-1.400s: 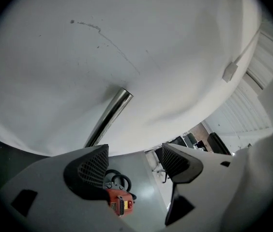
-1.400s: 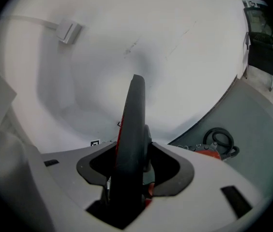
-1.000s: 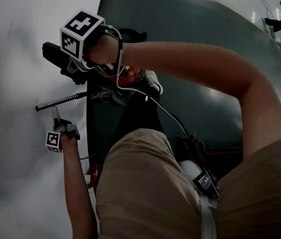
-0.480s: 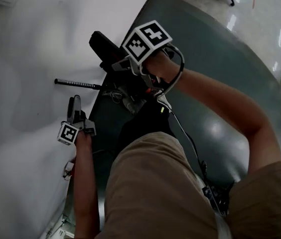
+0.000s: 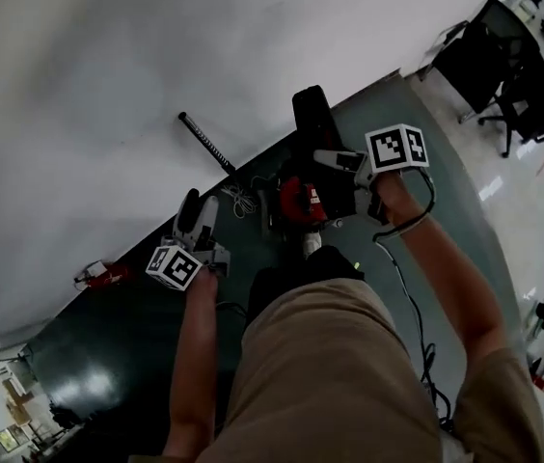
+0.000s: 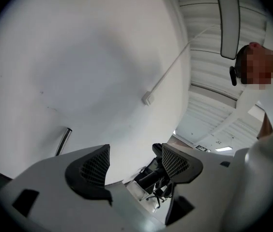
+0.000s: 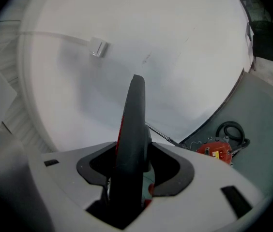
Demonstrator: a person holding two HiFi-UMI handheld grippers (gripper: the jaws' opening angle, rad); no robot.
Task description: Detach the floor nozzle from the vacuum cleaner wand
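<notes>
My right gripper (image 7: 134,163) is shut on the black floor nozzle (image 7: 135,110), which sticks up edge-on between its jaws. In the head view the floor nozzle (image 5: 311,114) juts from the right gripper (image 5: 325,162) toward the white wall. The thin dark wand (image 5: 206,143) rests against that wall, apart from the nozzle; the same wand (image 7: 160,135) shows past the right jaw. My left gripper (image 5: 195,203) hangs lower left of the wand. The left gripper (image 6: 135,162) is open and holds nothing, with the wand (image 6: 63,141) off to its left.
A red vacuum body (image 5: 296,201) with a black hose (image 7: 231,129) lies on the green floor (image 5: 446,239) by the wall's base. Black office chairs (image 5: 503,75) stand at the far right. A small red item (image 5: 103,276) lies at the left. Cables trail across the floor.
Both grippers have risen. The right one carried the nozzle away from the wand's end. The left one drew back from the wand, which it was beside a second ago.
</notes>
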